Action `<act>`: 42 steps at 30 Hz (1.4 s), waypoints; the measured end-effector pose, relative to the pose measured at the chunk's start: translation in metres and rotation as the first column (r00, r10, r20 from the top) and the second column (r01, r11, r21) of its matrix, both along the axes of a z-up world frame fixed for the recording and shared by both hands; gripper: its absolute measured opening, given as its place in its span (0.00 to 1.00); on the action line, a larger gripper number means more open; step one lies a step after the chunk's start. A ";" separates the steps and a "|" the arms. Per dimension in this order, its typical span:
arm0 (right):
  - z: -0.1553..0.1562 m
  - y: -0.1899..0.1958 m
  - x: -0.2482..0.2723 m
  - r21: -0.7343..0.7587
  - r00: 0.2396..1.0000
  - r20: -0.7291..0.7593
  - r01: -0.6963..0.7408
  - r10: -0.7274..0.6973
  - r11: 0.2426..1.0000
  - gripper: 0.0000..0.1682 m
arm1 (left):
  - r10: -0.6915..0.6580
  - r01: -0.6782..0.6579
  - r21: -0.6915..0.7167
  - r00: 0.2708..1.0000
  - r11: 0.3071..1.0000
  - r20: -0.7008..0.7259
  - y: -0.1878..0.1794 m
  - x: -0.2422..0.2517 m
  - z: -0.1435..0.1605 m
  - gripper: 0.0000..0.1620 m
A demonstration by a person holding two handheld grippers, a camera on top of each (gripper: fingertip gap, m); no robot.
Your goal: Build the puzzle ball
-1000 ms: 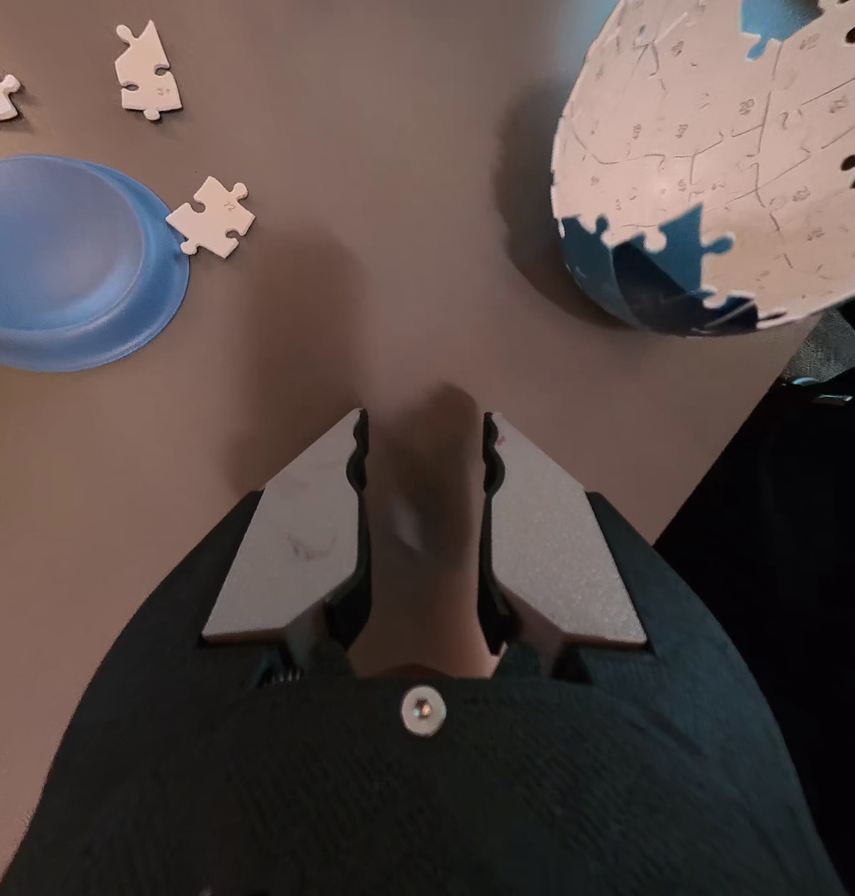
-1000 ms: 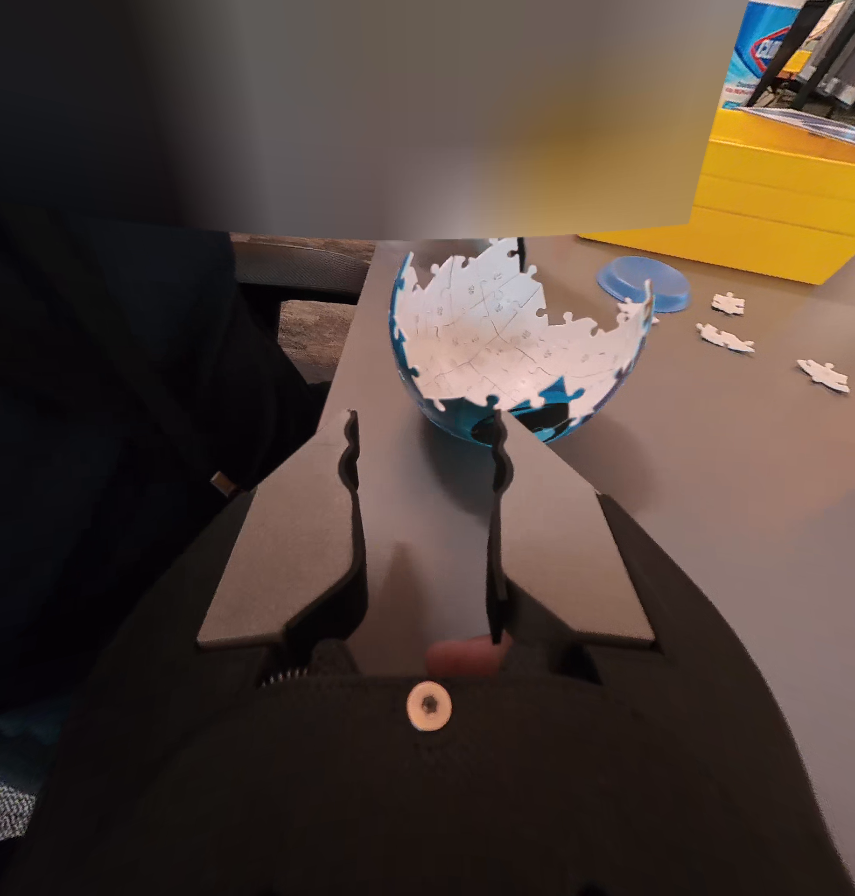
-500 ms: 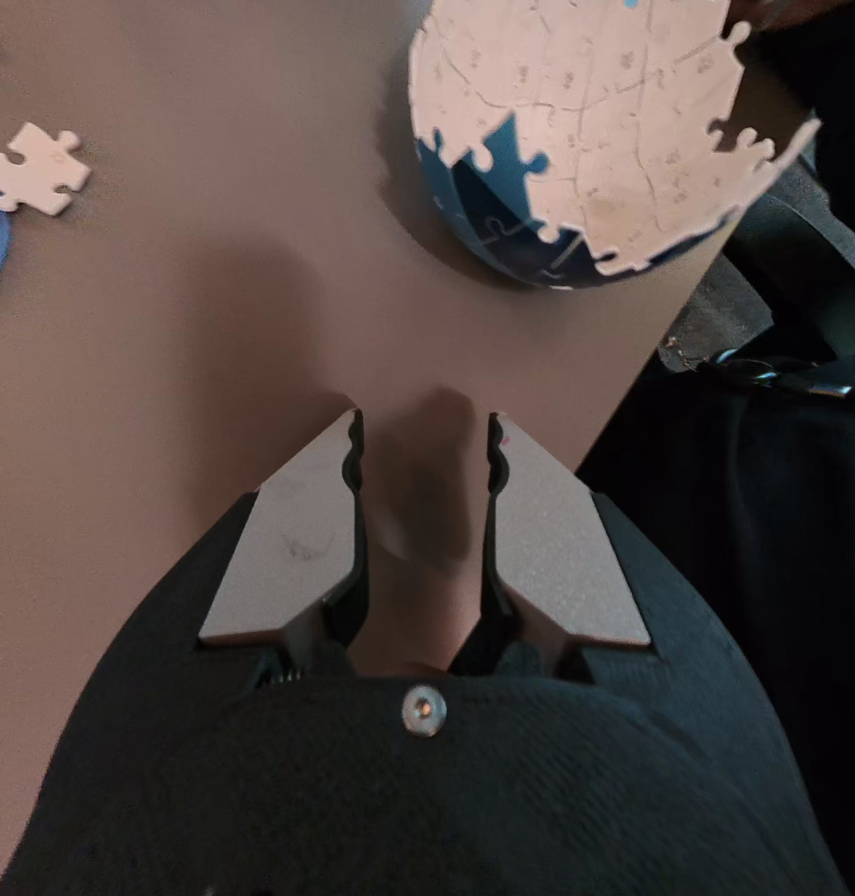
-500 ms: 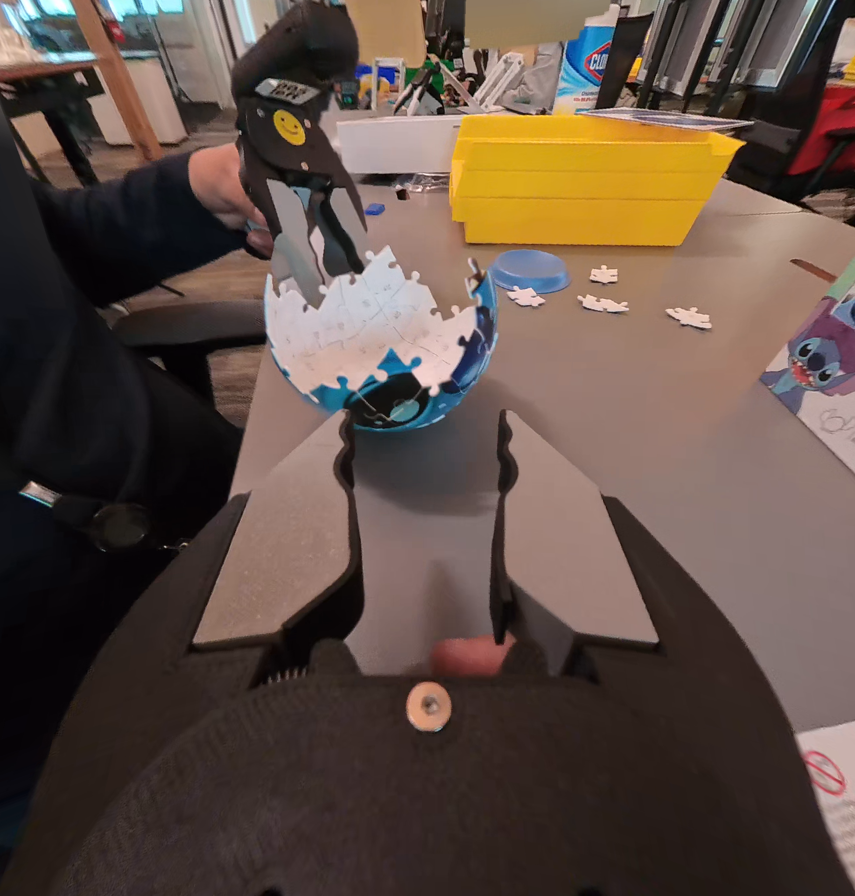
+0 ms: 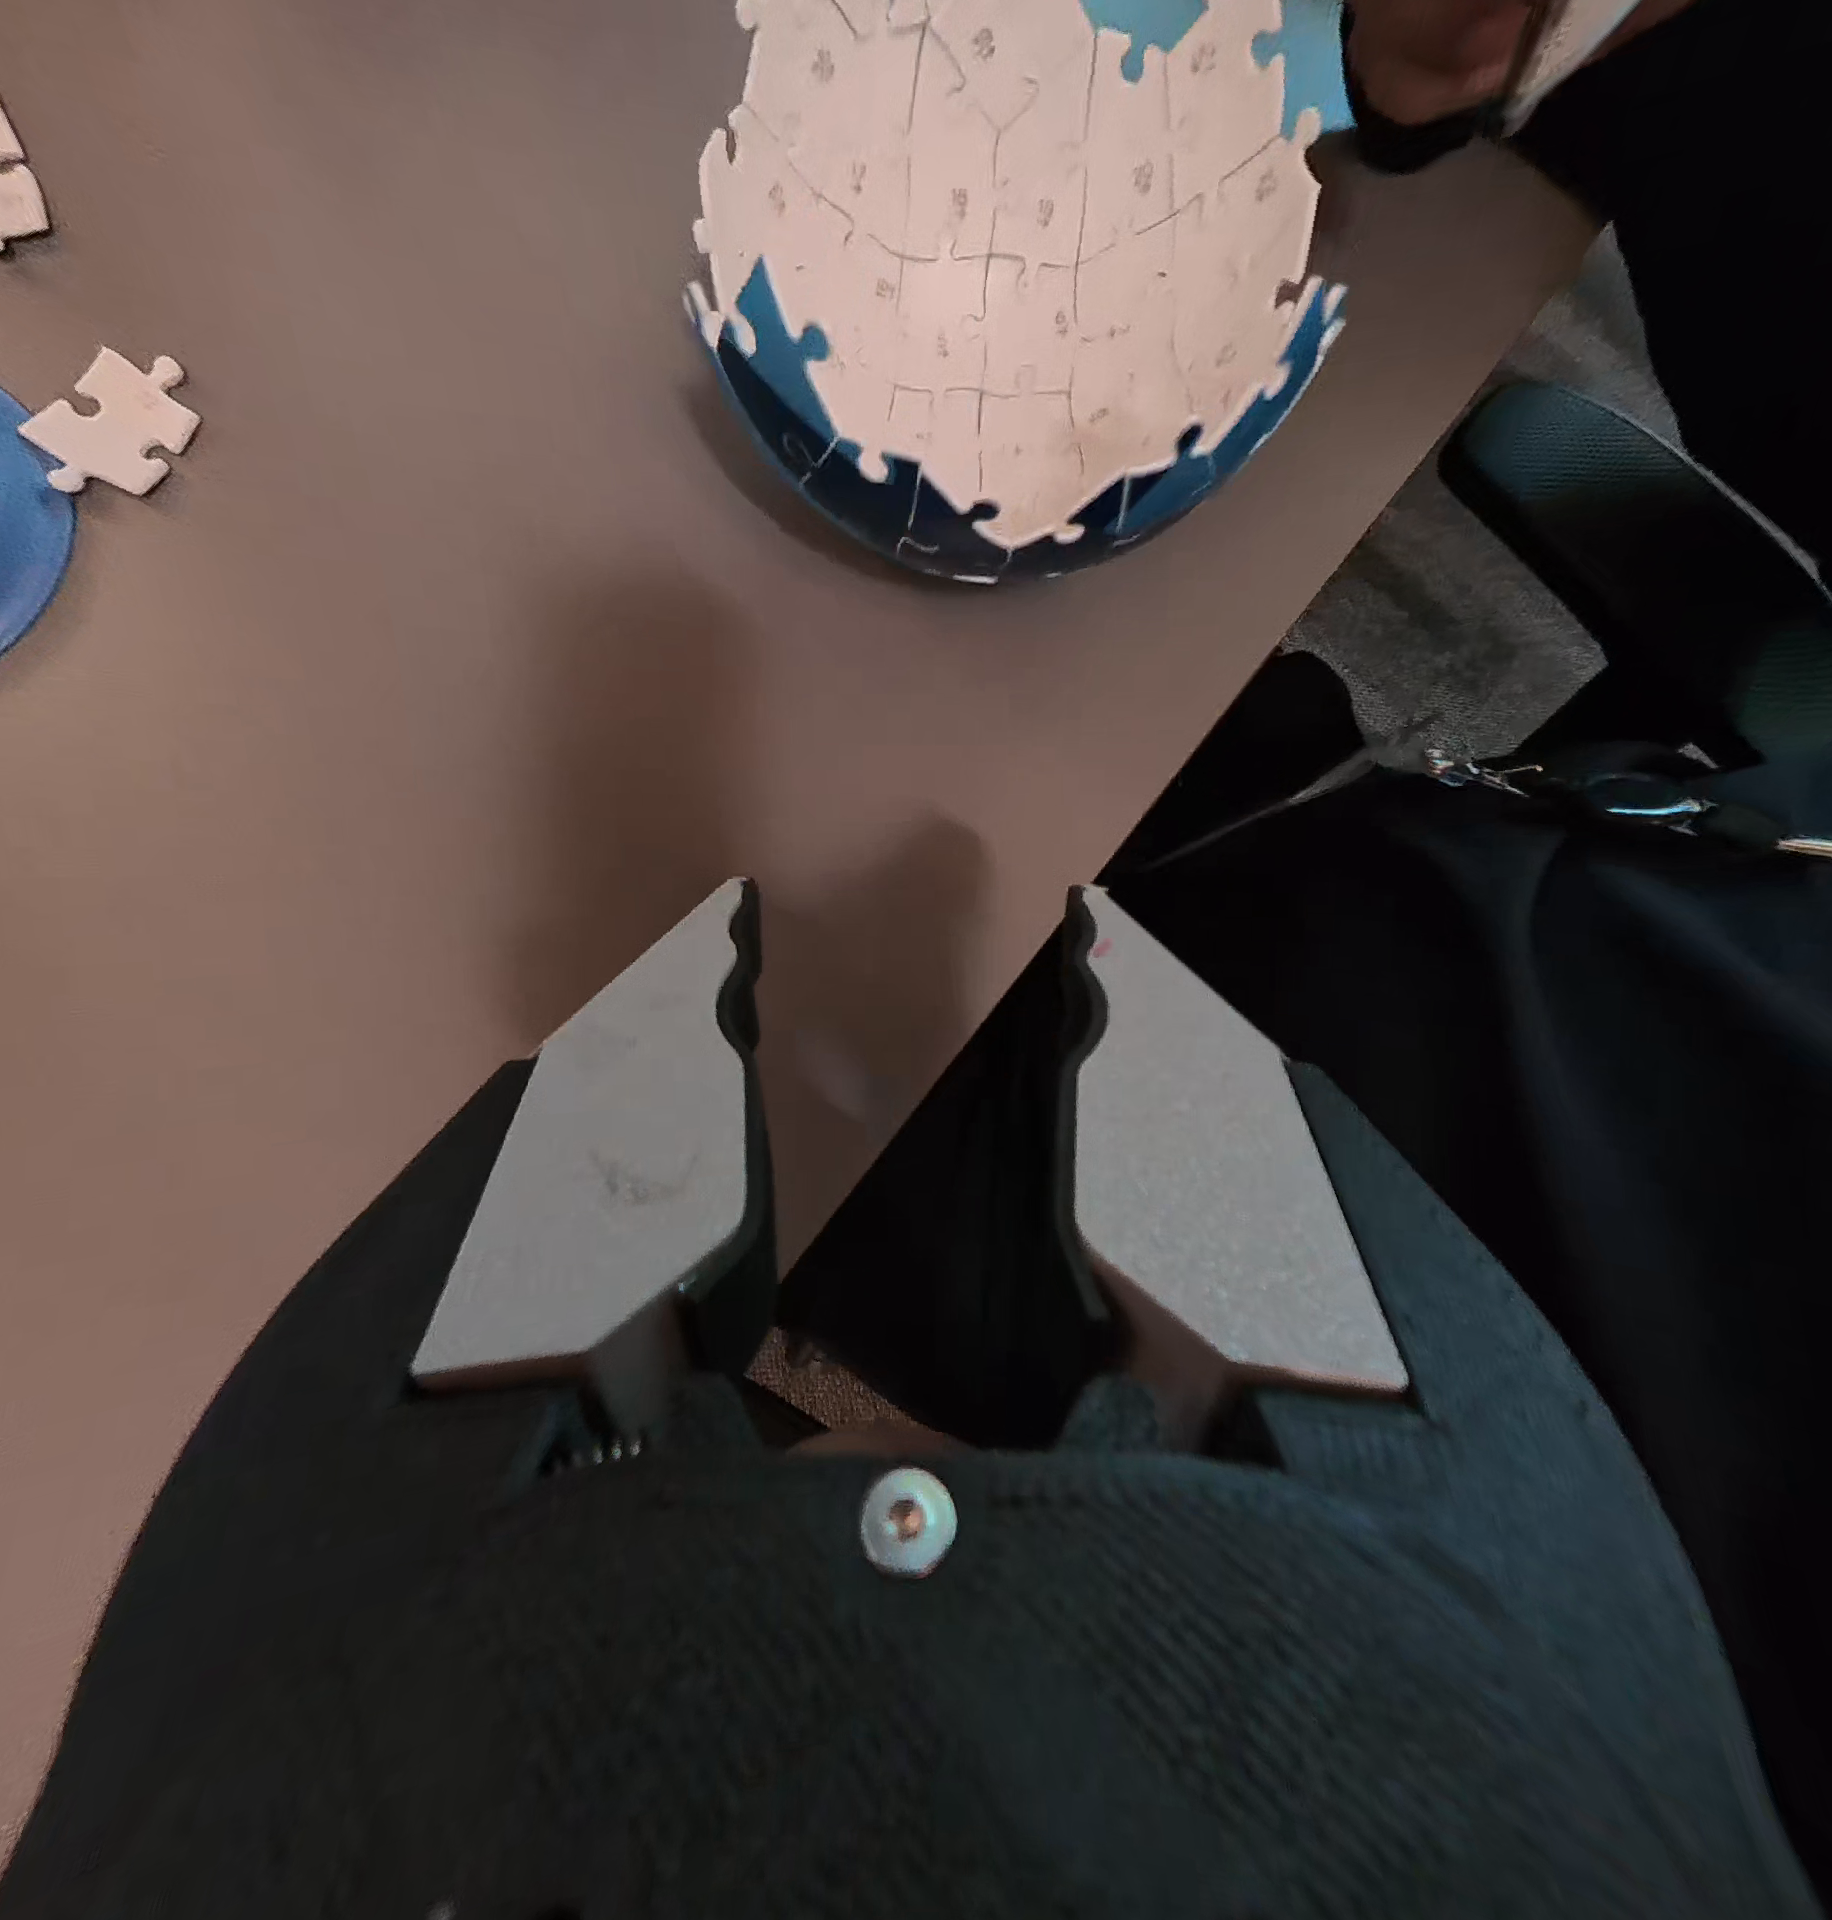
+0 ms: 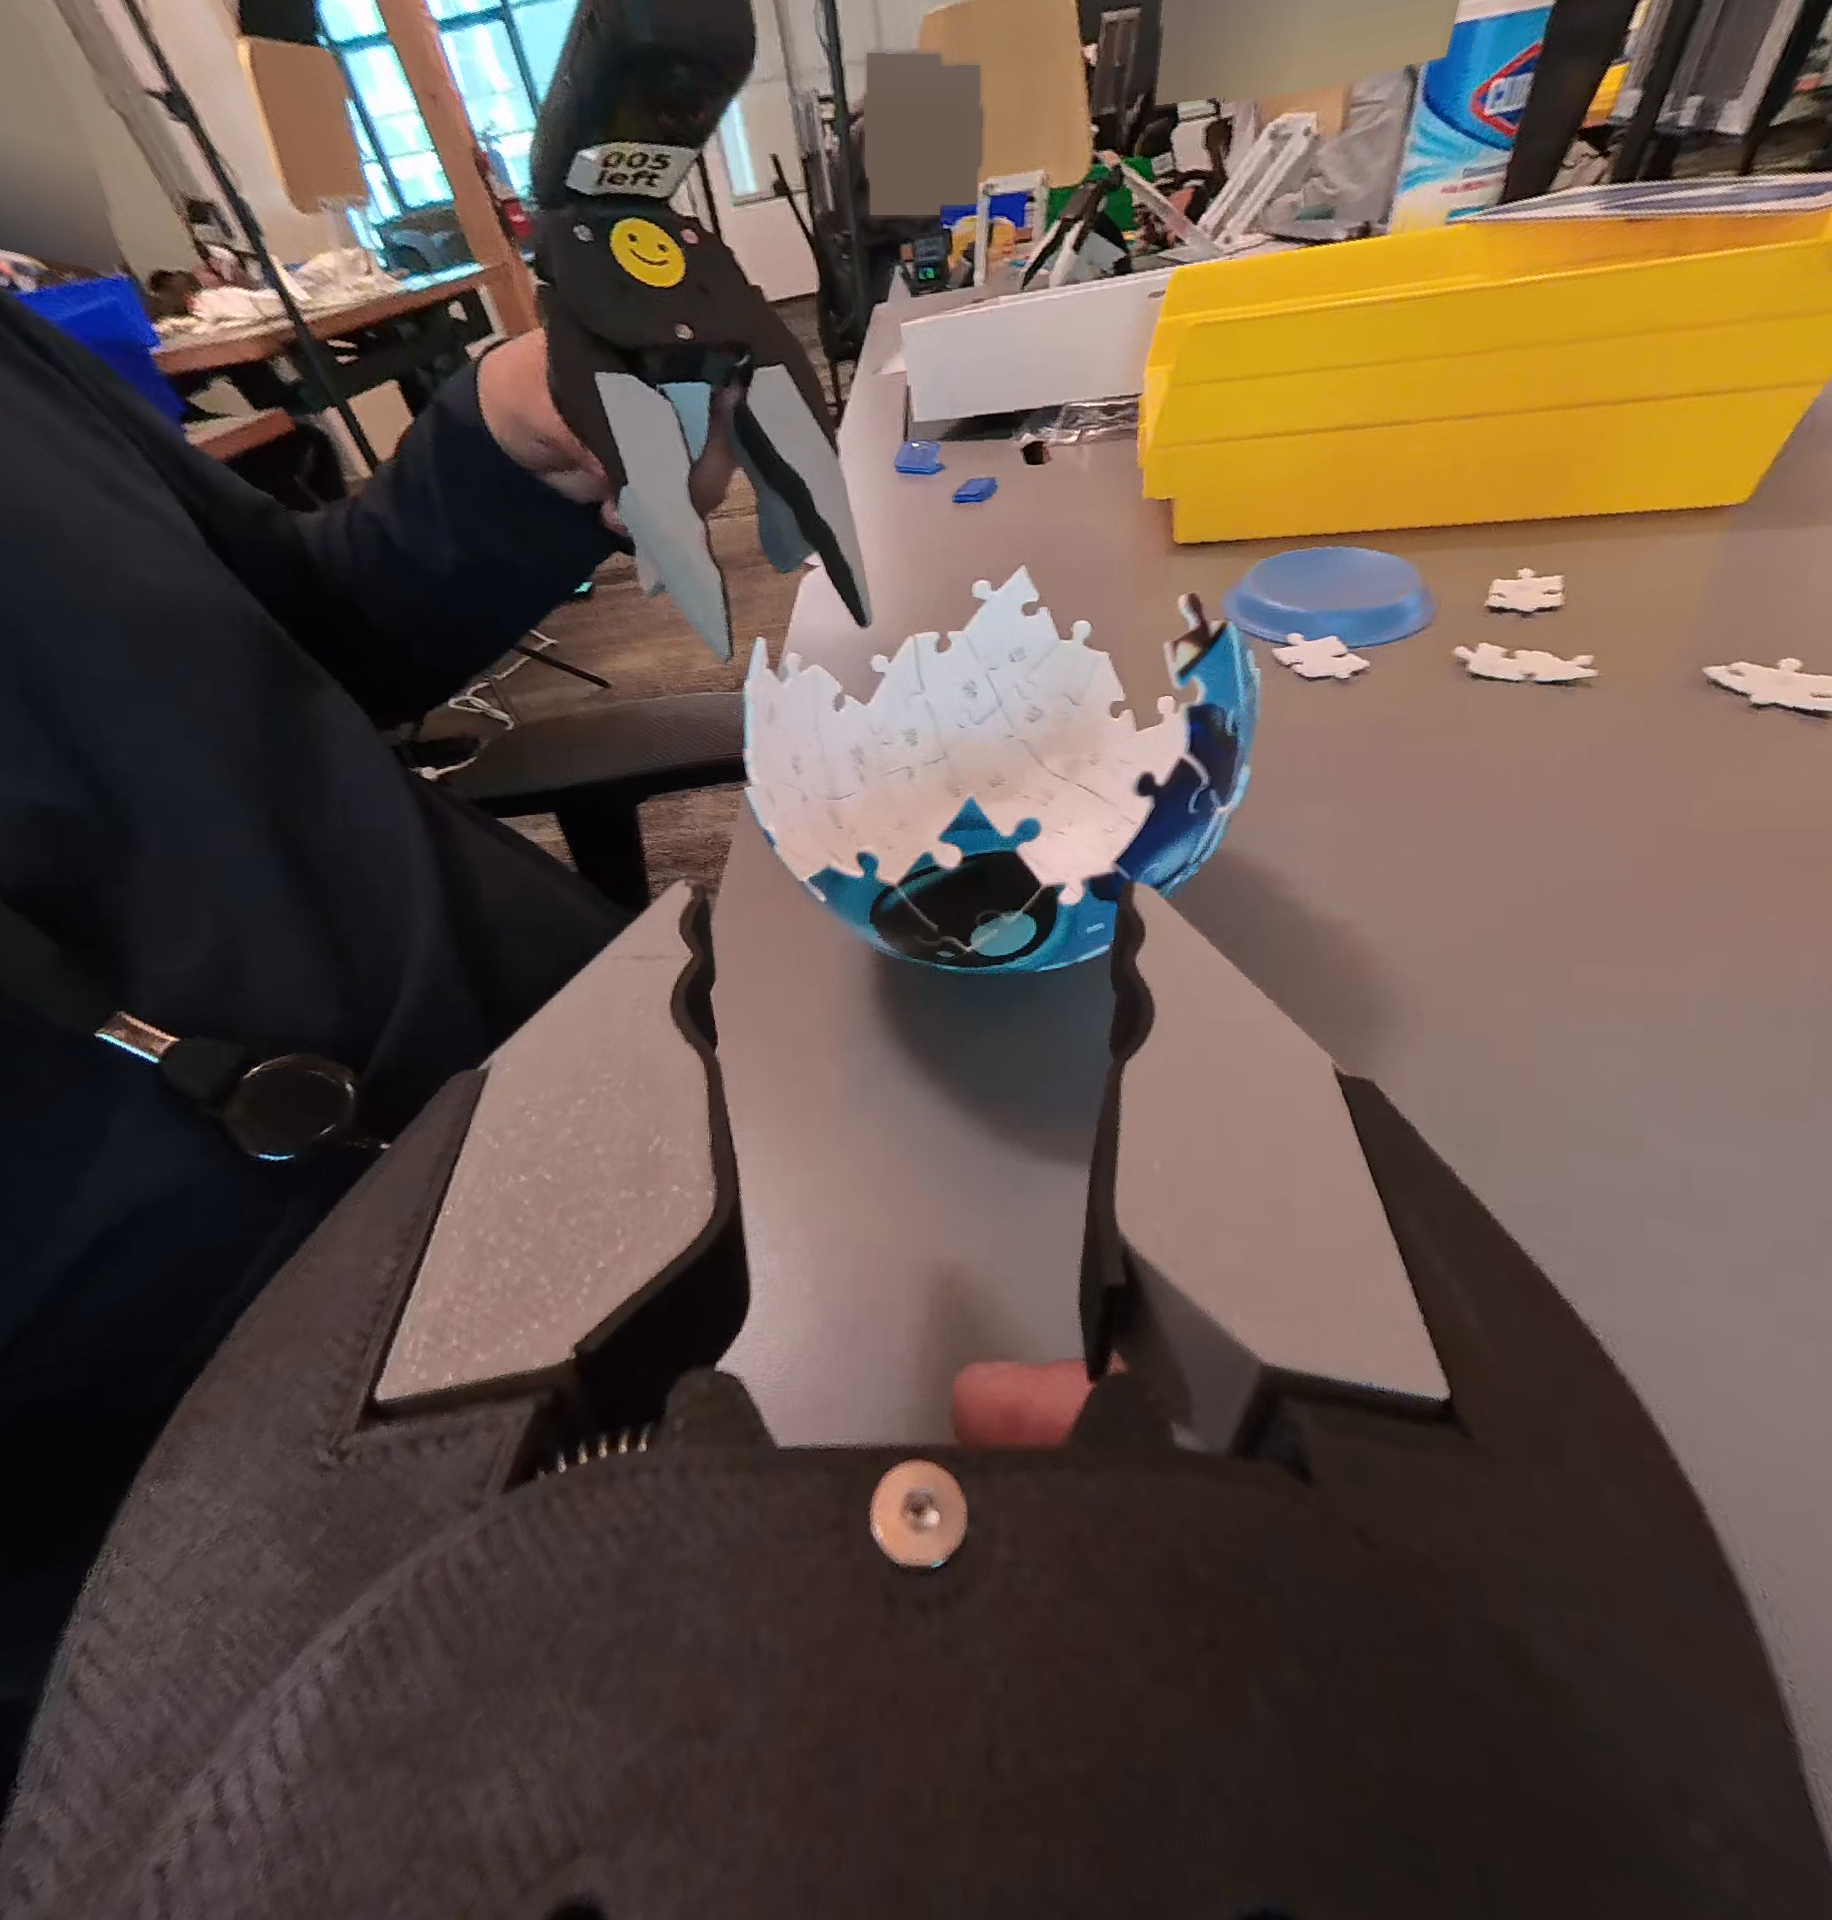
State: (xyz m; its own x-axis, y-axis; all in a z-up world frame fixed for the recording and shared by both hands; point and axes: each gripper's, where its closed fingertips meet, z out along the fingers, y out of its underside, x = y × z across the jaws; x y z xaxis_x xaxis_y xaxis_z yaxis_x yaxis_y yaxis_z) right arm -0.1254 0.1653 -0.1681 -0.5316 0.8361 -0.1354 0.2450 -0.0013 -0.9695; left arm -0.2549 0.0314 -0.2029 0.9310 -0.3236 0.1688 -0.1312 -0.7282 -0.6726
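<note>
The half-built puzzle ball [image 6: 995, 769] sits like an open bowl near the table's near-left edge, white inside, blue outside; it also shows in the left wrist view [image 5: 1005, 291]. My left gripper [image 5: 907, 894] is open and empty, hovering above the table edge beside the ball; in the right wrist view it [image 6: 787, 623] hangs just above the ball's left rim. My right gripper [image 6: 912, 904] is open and empty, low over the table just in front of the ball. Loose white pieces [image 6: 1525, 662] lie to the right, one [image 5: 112, 421] by the blue stand.
A blue round stand [image 6: 1327, 597] sits behind the ball. Stacked yellow bins [image 6: 1494, 364] stand at the back right. The grey table [image 6: 1514, 1039] ends just left of the ball, where a person in dark sleeves [image 6: 216, 675] sits. A chair [image 5: 1639, 540] is below the edge.
My left gripper has drifted back toward the table edge, so the ball now lies ahead of it. My right gripper has swung round and now sits closer to the ball.
</note>
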 end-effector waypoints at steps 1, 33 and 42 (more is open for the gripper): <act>0.000 -0.001 0.000 0.004 1.000 0.001 -0.002 0.002 1.000 0.45 | 0.002 -0.002 -0.001 1.000 1.000 0.001 0.000 0.000 -0.001 0.35; 0.015 0.012 0.002 -0.043 0.997 -0.055 0.045 -0.047 0.998 0.43 | 0.159 -0.156 -0.039 0.982 0.987 0.104 0.025 -0.039 -0.021 0.35; 0.009 0.019 -0.002 -0.035 0.996 -0.031 0.088 -0.089 0.996 0.45 | 0.148 -0.142 -0.057 0.983 0.988 0.108 0.027 -0.035 -0.027 0.35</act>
